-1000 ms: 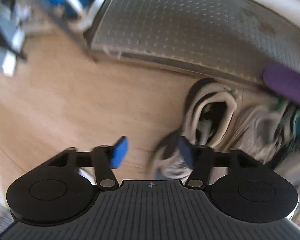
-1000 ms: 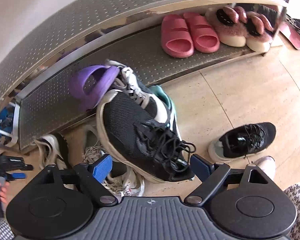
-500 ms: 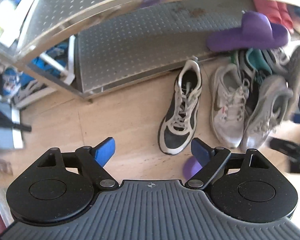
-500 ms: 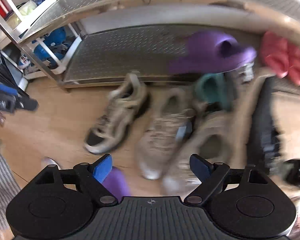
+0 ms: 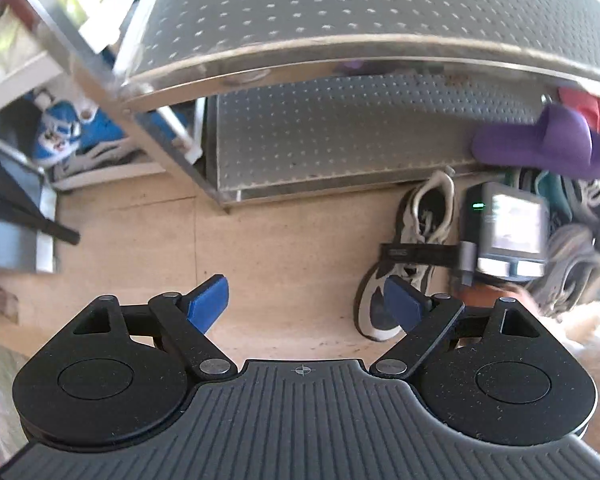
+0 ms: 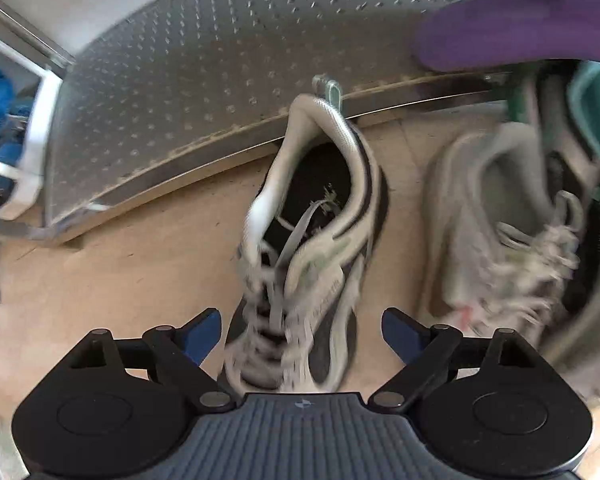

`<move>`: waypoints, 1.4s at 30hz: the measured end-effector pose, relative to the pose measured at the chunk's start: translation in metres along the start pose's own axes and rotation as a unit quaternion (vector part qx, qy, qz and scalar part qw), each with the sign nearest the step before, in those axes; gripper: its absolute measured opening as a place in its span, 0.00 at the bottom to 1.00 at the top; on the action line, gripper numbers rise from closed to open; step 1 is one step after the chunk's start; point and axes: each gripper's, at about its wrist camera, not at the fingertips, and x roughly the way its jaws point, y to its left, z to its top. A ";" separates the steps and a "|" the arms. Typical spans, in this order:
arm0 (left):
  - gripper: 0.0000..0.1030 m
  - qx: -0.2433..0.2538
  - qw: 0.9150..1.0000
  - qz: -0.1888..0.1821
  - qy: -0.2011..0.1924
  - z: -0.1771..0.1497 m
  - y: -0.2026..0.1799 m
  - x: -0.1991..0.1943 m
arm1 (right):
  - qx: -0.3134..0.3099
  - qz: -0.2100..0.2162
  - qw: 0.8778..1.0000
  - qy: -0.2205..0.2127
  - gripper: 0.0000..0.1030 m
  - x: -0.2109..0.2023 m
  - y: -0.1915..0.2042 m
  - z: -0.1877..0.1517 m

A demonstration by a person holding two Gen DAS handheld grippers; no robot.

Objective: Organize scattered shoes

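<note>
Two shelves of perforated metal make up the shoe rack point(image 5: 340, 136), and most of the lower one is bare at this end, so there's room for the shoes on the wooden floor point(image 5: 284, 240) in front. Only a purple slide point(image 5: 540, 144) lies on that shelf's front edge, sticking out over the pile; something red sits behind it, too cut off to name.

Closest to the rack's corner is a black-and-white sneaker point(image 6: 312, 240), heel touching the shelf edge, toe pointing away. The right gripper point(image 6: 300, 332) hangs right over its laces with fingers spread wide to either side of the shoe, clamping nothing, so I'd guess it's lining up a grab. A grey sneaker point(image 6: 500, 240) lies just beside it, pretty blurred, and the rest of the heap runs off the frame.

The left gripper point(image 5: 308, 304) has its fingers spread too, holding nothing, over bare floor. From there the right gripper's body hides the pile's middle.
</note>
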 end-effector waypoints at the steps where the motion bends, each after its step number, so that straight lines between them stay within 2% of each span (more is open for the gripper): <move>1: 0.86 -0.008 1.000 -0.006 -0.001 0.002 0.004 -0.001 | -0.003 -0.007 1.000 0.006 0.89 0.008 0.005 0.002; 3: 0.86 -0.018 1.000 -0.012 -0.001 0.002 0.008 -0.002 | -0.043 -0.051 0.998 0.009 0.88 0.024 0.023 0.001; 5: 0.86 -0.027 0.999 -0.017 0.000 0.003 0.012 -0.002 | -0.132 -0.082 0.988 -0.001 0.87 0.028 0.044 -0.009; 9: 0.86 -0.034 0.999 -0.023 -0.001 0.003 0.013 -0.005 | -0.198 -0.075 0.977 0.008 0.85 0.027 0.047 -0.015; 10: 0.86 -0.035 0.999 -0.026 -0.002 0.002 0.012 -0.007 | -0.222 -0.072 0.972 0.011 0.84 0.027 0.047 -0.017; 12: 0.86 -0.033 0.999 -0.031 -0.004 0.002 0.010 -0.008 | -0.318 -0.072 0.945 0.014 0.84 0.024 0.052 -0.039; 13: 0.86 -0.032 0.999 -0.033 -0.005 0.002 0.009 -0.008 | -0.329 -0.072 0.941 0.013 0.84 0.023 0.052 -0.044; 16: 0.86 -0.029 0.999 -0.032 -0.007 0.003 0.006 -0.009 | -0.318 -0.070 0.945 0.012 0.80 0.020 0.050 -0.054; 18: 0.86 -0.026 0.999 -0.030 -0.007 0.002 0.004 -0.009 | -0.278 -0.075 0.958 -0.001 0.75 0.019 0.049 -0.042; 19: 0.86 -0.024 0.999 -0.029 -0.006 0.002 0.003 -0.009 | -0.278 -0.077 0.957 -0.011 0.72 0.019 0.051 -0.039; 20: 0.87 -0.023 0.999 -0.028 -0.004 0.002 0.002 -0.008 | -0.292 -0.086 0.952 -0.039 0.71 0.017 0.056 -0.034; 22: 0.87 -0.022 0.999 -0.024 0.000 0.002 0.001 -0.006 | -0.287 -0.095 0.953 -0.037 0.69 0.019 0.058 -0.025; 26: 0.87 -0.017 1.000 -0.021 -0.003 0.005 -0.005 -0.006 | -0.239 -0.082 0.967 -0.017 0.71 0.017 0.055 -0.013; 28: 0.87 -0.011 1.000 -0.022 -0.004 0.006 -0.010 -0.007 | -0.218 -0.068 0.973 -0.020 0.82 0.004 0.051 -0.017; 29: 0.87 -0.007 1.000 -0.023 -0.004 0.005 -0.013 -0.008 | -0.206 -0.059 0.976 -0.024 0.82 -0.005 0.048 -0.020; 34: 0.87 0.011 1.000 -0.021 -0.011 0.006 -0.029 -0.012 | -0.179 -0.022 0.983 -0.032 0.84 -0.055 0.005 -0.052; 38: 0.87 0.033 0.999 -0.021 -0.025 0.009 -0.057 -0.018 | -0.123 -0.002 0.992 0.007 0.83 -0.103 -0.057 -0.097; 42: 0.87 0.072 0.997 -0.036 -0.019 0.006 -0.094 -0.016 | -0.082 0.014 0.996 0.030 0.83 -0.145 -0.112 -0.128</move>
